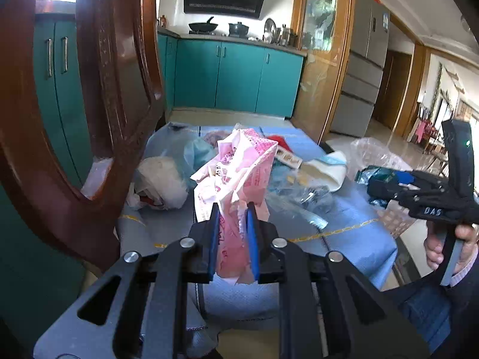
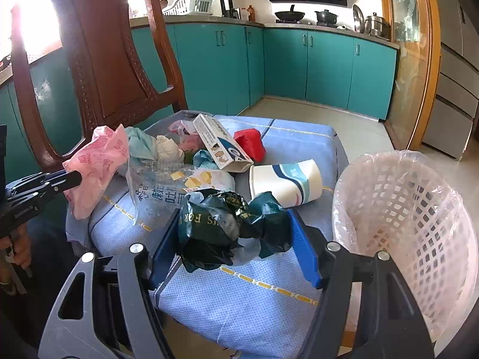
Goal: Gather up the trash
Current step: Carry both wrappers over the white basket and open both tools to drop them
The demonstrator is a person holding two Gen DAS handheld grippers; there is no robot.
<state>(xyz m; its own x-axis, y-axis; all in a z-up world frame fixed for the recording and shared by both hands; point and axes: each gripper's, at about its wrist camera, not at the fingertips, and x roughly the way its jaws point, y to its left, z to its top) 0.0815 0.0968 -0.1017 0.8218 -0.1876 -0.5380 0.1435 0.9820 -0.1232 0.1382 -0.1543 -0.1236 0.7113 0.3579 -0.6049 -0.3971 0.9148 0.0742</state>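
My left gripper (image 1: 233,208) is shut on a crumpled pink plastic bag (image 1: 239,164) and holds it just above the blue cushion (image 1: 344,218). From the right wrist view that gripper (image 2: 79,176) shows at the left with the pink bag (image 2: 98,161) hanging from it. My right gripper (image 2: 234,214) grips a crumpled dark green bag (image 2: 227,230) between its blue pads (image 2: 302,245), over the cushion's front. The left wrist view shows the right gripper (image 1: 419,191) at the far right.
A white lattice basket (image 2: 419,209) with a clear liner stands right of the chair. On the cushion (image 2: 269,299) lie a paper cup (image 2: 287,182), a red wrapper (image 2: 250,143), a white box (image 2: 221,140), a clear printed bag (image 2: 161,191) and tissues. The wooden chair back (image 2: 113,59) rises behind.
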